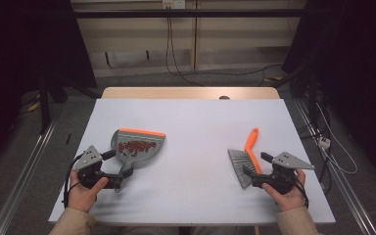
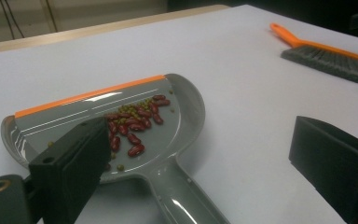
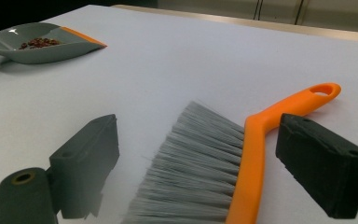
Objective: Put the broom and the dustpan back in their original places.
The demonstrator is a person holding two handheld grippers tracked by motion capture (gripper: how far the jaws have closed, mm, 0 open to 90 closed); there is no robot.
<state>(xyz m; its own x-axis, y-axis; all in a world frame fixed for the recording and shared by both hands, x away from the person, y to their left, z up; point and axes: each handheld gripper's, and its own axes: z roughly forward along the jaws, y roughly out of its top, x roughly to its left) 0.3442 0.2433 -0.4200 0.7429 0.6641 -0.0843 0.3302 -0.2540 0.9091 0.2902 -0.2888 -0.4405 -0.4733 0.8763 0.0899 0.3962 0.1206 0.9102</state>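
1. My left gripper (image 1: 113, 172) has its jaws apart around the handle of the grey plastic dustpan with an orange lip (image 1: 138, 147), at 9 o'clock on the table.
2. It holds loose red beans (image 2: 135, 125); I think they could roll out, so grip the stiff handle and keep it level.
3. My right gripper (image 1: 252, 172) has its jaws apart around the light orange brush with soft grey bristles (image 1: 245, 159), at 3 o'clock.

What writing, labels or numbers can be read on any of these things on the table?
None. The dustpan, the brush and both grippers carry no writing that can be made out. Whatever is printed on the wall socket at the far wall is too small to read.

left claw (image 1: 123, 172) jaws spread, right claw (image 1: 248, 172) jaws spread, both hand-held
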